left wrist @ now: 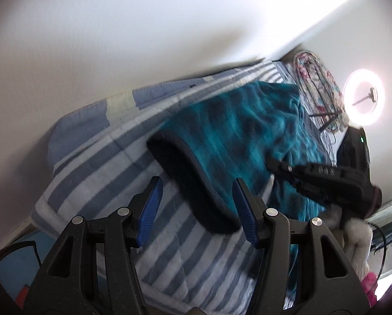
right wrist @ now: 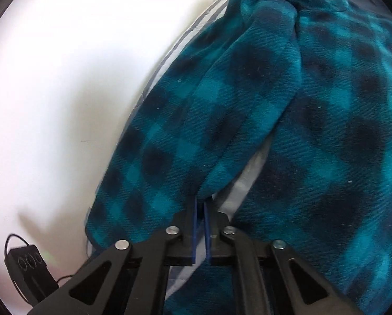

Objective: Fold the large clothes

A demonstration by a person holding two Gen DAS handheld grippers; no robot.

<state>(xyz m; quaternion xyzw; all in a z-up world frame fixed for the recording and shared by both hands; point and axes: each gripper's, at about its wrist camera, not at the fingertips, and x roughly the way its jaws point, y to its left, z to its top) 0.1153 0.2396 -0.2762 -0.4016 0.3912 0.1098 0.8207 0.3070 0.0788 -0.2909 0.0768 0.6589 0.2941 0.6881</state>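
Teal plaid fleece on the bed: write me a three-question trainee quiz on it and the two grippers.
1. True or false: the left gripper has its jaws closed on the teal plaid fleece.
2. Multiple choice: what does the fleece lie on? A) a bare wooden table B) a blue-and-white striped bedcover C) a tiled floor
3. Fill in: the right gripper is ____ on an edge of the fleece's near fold.

Key
1. False: its blue pads stand apart, over the dark-trimmed hem, not pressing it.
2. B
3. shut: its pads sit almost together with the fleece edge running in between their tips.
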